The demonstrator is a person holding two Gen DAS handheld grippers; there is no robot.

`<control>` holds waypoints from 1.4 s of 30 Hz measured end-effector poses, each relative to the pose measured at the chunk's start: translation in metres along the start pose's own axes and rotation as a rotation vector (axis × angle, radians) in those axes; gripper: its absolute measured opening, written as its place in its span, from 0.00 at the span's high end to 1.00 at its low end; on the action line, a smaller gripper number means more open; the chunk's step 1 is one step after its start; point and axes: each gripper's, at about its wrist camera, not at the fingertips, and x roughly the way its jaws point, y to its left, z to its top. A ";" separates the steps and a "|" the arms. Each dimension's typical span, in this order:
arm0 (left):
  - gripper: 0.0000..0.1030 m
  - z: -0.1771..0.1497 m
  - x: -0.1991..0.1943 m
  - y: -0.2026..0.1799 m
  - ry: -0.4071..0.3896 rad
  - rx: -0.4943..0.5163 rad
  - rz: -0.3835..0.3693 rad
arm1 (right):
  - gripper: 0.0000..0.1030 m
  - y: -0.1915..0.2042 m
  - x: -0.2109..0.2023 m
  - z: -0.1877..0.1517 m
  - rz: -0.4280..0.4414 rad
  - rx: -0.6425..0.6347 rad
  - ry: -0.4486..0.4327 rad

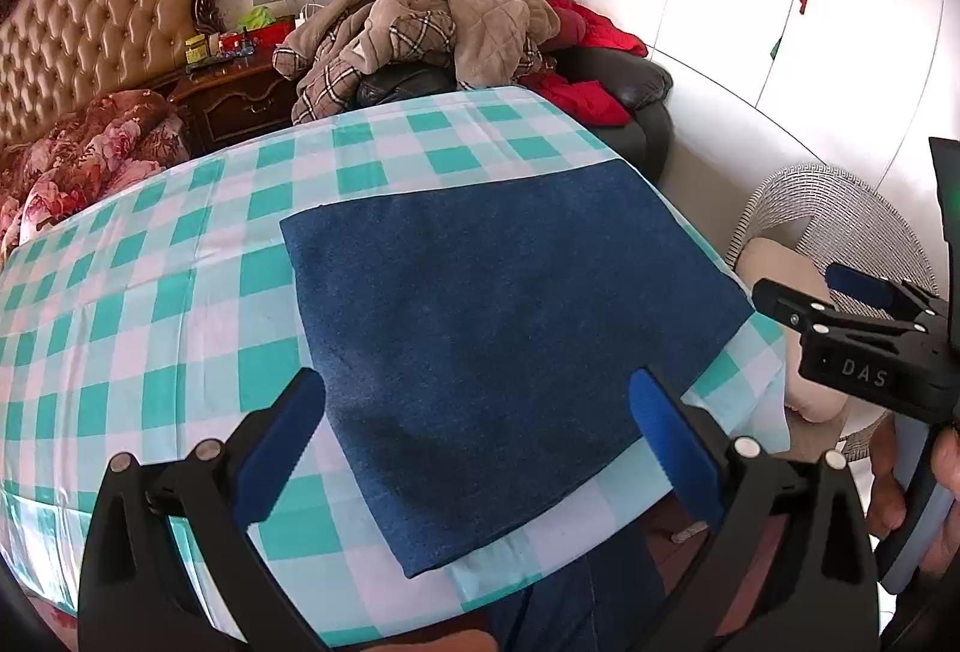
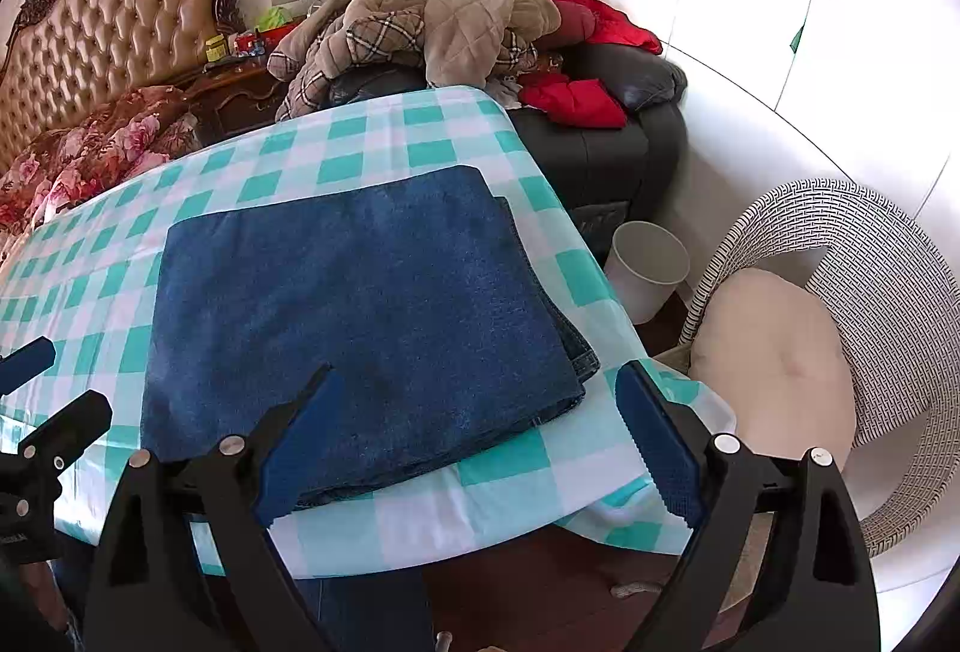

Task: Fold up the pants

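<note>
The blue denim pants (image 1: 504, 328) lie folded into a flat rectangle on the teal-and-white checked table (image 1: 150, 292). In the right wrist view the pants (image 2: 360, 328) show stacked layers at their right edge. My left gripper (image 1: 480, 436) is open and empty, held above the pants' near edge. My right gripper (image 2: 480, 442) is open and empty, above the pants' near right corner. The right gripper also shows at the right of the left wrist view (image 1: 840, 310), off the table's right edge. The left gripper shows at the left edge of the right wrist view (image 2: 36, 394).
A black armchair (image 2: 606, 148) piled with clothes stands behind the table. A wicker chair (image 2: 840, 292) with a cushion and a white bin (image 2: 648, 268) stand to the right. A bed (image 1: 90, 112) and nightstand are at the back left.
</note>
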 end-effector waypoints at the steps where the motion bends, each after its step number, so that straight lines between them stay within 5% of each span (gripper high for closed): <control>1: 0.01 0.000 0.000 0.000 0.000 0.003 0.001 | 0.14 0.000 0.000 0.000 0.001 0.001 0.000; 34: 0.01 -0.005 0.005 -0.001 -0.001 0.019 -0.015 | 0.14 0.000 0.001 -0.001 0.002 0.001 0.002; 38: 0.01 -0.005 0.007 -0.007 -0.020 0.045 -0.033 | 0.14 0.000 0.003 -0.003 0.000 0.002 0.004; 42: 0.01 -0.002 0.012 -0.007 -0.014 0.025 -0.132 | 0.14 0.000 0.006 -0.006 0.012 0.004 0.005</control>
